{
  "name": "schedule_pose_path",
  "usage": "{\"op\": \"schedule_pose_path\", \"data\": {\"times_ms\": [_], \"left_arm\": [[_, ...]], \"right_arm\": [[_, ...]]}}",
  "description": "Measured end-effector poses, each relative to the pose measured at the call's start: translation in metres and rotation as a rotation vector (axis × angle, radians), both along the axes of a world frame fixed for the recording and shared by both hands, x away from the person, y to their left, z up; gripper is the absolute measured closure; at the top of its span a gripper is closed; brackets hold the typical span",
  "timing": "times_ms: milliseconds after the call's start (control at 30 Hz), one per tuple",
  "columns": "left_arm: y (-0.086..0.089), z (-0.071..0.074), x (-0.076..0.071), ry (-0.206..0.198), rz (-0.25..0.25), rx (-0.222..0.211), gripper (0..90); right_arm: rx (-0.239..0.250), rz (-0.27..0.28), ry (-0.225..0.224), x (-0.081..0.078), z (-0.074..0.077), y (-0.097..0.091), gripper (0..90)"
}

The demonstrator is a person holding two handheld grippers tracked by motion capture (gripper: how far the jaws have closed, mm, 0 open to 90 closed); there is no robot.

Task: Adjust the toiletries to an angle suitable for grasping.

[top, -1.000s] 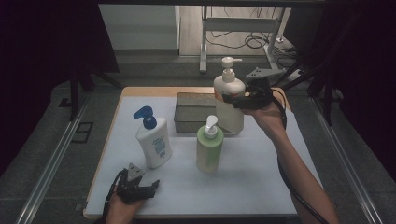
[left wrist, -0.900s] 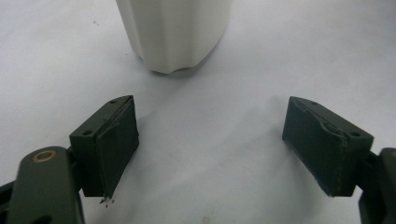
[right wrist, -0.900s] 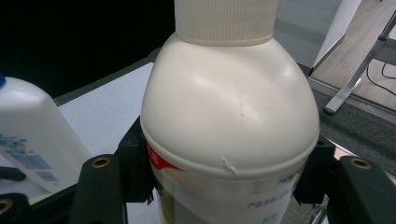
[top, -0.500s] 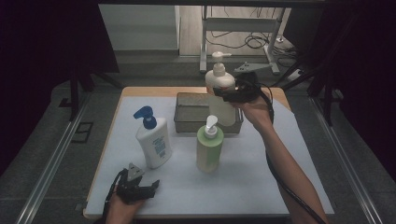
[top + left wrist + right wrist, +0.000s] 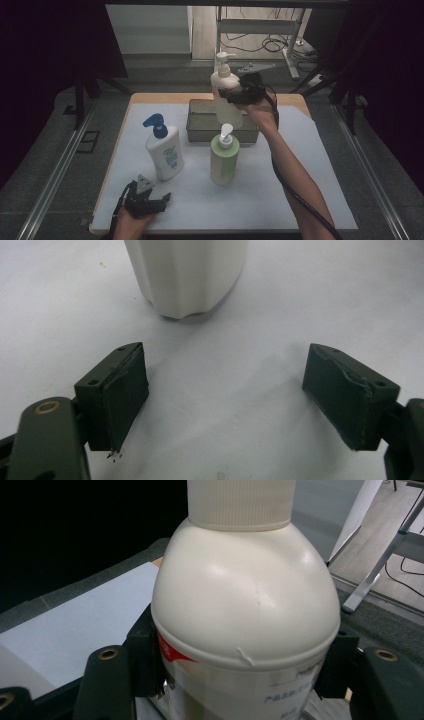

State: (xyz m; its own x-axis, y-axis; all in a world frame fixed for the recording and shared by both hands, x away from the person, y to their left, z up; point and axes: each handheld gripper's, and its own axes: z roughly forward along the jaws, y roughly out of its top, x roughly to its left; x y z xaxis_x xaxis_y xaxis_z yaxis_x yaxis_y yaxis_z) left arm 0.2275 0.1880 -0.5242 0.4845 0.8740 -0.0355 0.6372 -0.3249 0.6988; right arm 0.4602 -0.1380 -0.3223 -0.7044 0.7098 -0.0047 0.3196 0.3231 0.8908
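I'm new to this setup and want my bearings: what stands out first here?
The cream-white plastic pump bottle stands out, held in the right claw above the grey metal rectangular tray at the table's far side. Nearer stand a white pump bottle with a blue pump and a pale green pump bottle. The left claw rests open at the near edge.

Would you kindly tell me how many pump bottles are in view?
3: the cream bottle held by the right gripper above the grey tray, the blue-capped bottle at left, and the green bottle at centre.
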Motion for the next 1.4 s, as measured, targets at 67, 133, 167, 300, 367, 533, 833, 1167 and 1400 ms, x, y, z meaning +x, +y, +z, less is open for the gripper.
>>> {"op": "schedule_pose_path", "data": {"times_ms": [67, 133, 167, 300, 367, 533, 833, 1167, 1400], "left_arm": [[0.000, 0.000, 0.000, 0.001, -0.001, 0.001, 17.8], [0.000, 0.000, 0.000, 0.001, -0.001, 0.000, 17.8], [0.000, 0.000, 0.000, 0.001, -0.001, 0.000, 17.8], [0.000, 0.000, 0.000, 0.001, -0.001, 0.001, 17.8], [0.000, 0.000, 0.000, 0.001, -0.001, 0.001, 17.8], [0.000, 0.000, 0.000, 0.001, -0.001, 0.001, 17.8], [0.000, 0.000, 0.000, 0.001, -0.001, 0.002, 17.8], [0.000, 0.000, 0.000, 0.000, -0.001, 0.002, 17.8], [0.000, 0.000, 0.000, 0.000, -0.001, 0.003, 17.8]], "right_arm": [[0.001, -0.001, 0.001, 0.002, -0.002, 0.002, 37.3], [-0.001, -0.002, 0.001, 0.007, -0.005, 0.008, 37.3], [-0.002, -0.002, -0.001, 0.009, -0.007, 0.009, 37.3], [-0.005, -0.007, -0.003, 0.015, -0.011, 0.016, 37.3], [-0.003, -0.010, -0.005, 0.018, -0.014, 0.019, 37.3], [-0.004, -0.008, -0.003, 0.024, -0.021, 0.026, 37.3], [-0.014, -0.013, -0.003, 0.031, -0.033, 0.033, 37.3], [-0.036, -0.006, -0.003, 0.033, -0.051, 0.040, 37.3], [-0.034, 0.004, 0.021, 0.032, -0.060, 0.039, 37.2]]}}
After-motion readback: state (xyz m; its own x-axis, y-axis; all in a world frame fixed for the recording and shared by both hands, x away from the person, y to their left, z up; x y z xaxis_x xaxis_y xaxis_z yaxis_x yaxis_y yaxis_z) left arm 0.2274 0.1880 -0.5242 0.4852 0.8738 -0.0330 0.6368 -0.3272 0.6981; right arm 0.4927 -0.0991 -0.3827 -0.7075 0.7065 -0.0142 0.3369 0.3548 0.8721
